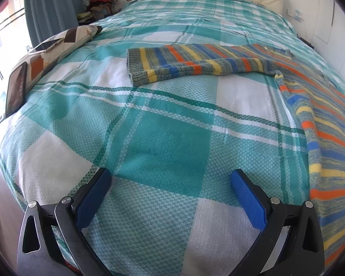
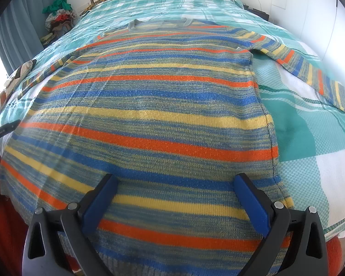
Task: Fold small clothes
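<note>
A striped knit sweater [image 2: 149, 105] lies flat on the bed [image 1: 168, 142] over a teal-and-white checked bedspread, its collar at the far end, one sleeve stretched out to the left and the other to the right. The right gripper [image 2: 172, 197] hangs over the sweater's near hem with its blue fingers [image 2: 99, 204] spread wide and nothing pinched between them. The left gripper [image 1: 170, 195] is also spread wide, above bare bedspread just left of the sweater's body and near of its left sleeve.
</note>
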A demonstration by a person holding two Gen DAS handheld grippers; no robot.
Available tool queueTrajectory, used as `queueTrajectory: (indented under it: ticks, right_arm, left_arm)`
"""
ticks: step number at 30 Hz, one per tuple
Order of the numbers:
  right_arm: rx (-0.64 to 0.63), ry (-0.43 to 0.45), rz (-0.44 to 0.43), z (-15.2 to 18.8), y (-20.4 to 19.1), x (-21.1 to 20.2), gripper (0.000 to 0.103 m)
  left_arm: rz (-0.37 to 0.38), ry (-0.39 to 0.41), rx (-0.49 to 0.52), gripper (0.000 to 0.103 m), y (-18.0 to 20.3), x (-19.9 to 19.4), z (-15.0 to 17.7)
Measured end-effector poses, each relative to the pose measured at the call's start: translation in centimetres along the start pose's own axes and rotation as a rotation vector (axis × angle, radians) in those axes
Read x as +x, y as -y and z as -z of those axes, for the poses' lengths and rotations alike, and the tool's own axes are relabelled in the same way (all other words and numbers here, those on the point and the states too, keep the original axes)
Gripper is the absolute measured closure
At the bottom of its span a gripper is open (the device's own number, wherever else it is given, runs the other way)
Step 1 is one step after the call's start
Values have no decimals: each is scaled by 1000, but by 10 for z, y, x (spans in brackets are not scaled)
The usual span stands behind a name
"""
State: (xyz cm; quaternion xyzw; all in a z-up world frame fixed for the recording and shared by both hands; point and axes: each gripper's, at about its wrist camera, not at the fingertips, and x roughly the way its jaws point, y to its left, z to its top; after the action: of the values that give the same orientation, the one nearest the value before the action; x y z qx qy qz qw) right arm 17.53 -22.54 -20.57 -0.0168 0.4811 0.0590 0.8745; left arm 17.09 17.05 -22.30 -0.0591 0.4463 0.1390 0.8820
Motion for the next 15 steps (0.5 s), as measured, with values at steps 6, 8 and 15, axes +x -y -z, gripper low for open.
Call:
queueTrajectory:
  ticks: [6,8,15]
  right_arm:
    - [0,0,1,0,-1,0,1]
    - [0,0,2,0,-1,0,1]
    - [-3,-2,5,0,-1,1,1]
  left_arm:
    - [-14,-1,17,1,2,0,0]
    - [-16,-3,21,0,3,0,0]
    - [-28,-12,40,0,6,2,-1]
